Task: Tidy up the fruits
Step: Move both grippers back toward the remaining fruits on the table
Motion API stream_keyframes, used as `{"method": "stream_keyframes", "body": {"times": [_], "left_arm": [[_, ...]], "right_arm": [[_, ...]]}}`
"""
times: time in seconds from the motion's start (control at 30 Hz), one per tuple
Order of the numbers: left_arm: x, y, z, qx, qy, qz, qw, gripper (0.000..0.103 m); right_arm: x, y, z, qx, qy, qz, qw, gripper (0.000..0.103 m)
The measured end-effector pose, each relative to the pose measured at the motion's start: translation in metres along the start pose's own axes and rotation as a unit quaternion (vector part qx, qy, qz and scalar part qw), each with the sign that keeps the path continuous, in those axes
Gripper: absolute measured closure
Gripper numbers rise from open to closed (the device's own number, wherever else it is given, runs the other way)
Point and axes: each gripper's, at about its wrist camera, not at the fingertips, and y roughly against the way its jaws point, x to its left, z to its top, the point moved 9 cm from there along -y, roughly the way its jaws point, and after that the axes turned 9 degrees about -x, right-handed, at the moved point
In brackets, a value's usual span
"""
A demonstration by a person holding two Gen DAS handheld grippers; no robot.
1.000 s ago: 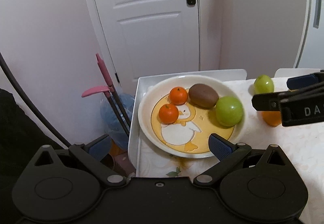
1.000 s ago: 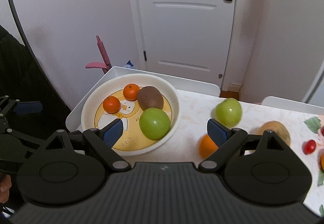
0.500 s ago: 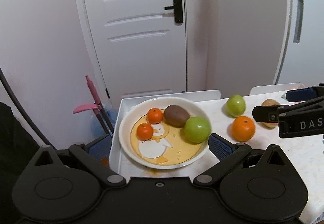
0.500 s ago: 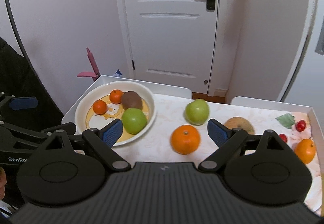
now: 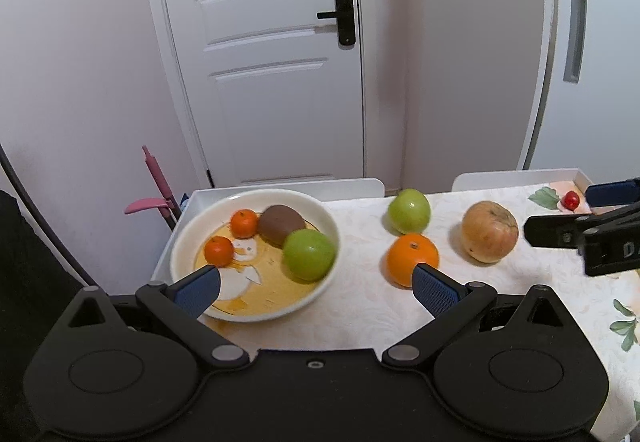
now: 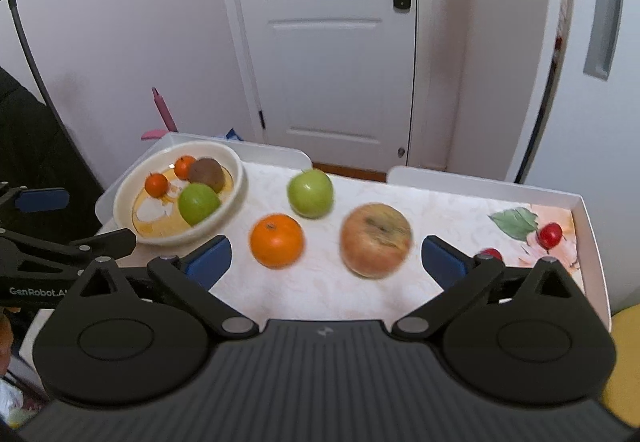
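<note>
Sitting in a cream bowl [image 5: 188,238] with a duck drawing: two mandarins [image 5: 219,251], a brown kiwi [image 5: 280,225] and a green apple [image 5: 309,254], at the left end of a white tray table [image 6: 592,226]. Lying loose on the pale floral tablecloth [image 5: 360,314] to the right: a second green apple [image 5: 409,211], an orange [image 5: 412,259] just in front of it, and a russet yellow-red apple [image 5: 489,231] beside both, none touching. Farther right, small red cherry tomatoes [image 6: 550,235] near a printed leaf.

Held low at the near edge, left gripper [image 5: 316,288] with blue-padded fingers spread wide, gripping nothing, one tip over the bowl's near rim, the other before the orange. Likewise spread and empty, right gripper [image 6: 326,262], framing orange and russet apple.

Readable on the left gripper's side in the right wrist view: "GenRobot.AI", cut off at its end. On the right gripper in the left wrist view, only "D" legible at the frame edge. Blurred by motion in the right wrist view: fruit outlines. Behind, a white panelled door [image 5: 264,54] with black handle.
</note>
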Motion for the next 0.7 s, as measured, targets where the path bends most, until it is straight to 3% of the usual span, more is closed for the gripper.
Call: {"method": "stream_keyframes", "body": {"times": [0.27,0.43,0.7], "left_arm": [[-0.043,-0.020,-0.013,0.007,-0.010,0.010,0.9999,0.000],[-0.063,-0.046,-0.020,0.002,-0.028,0.007,0.9996,0.001],[-0.084,-0.092,-0.038,0.016,-0.047,-0.010,0.9987,0.014]], "right_arm": [[-0.044,-0.021,-0.017,0.009,0.038,0.009,0.999,0.000],[-0.056,-0.039,-0.027,0.007,0.038,0.038,0.999,0.000],[-0.063,-0.065,-0.036,0.007,0.015,0.062,0.998,0.000]]}}
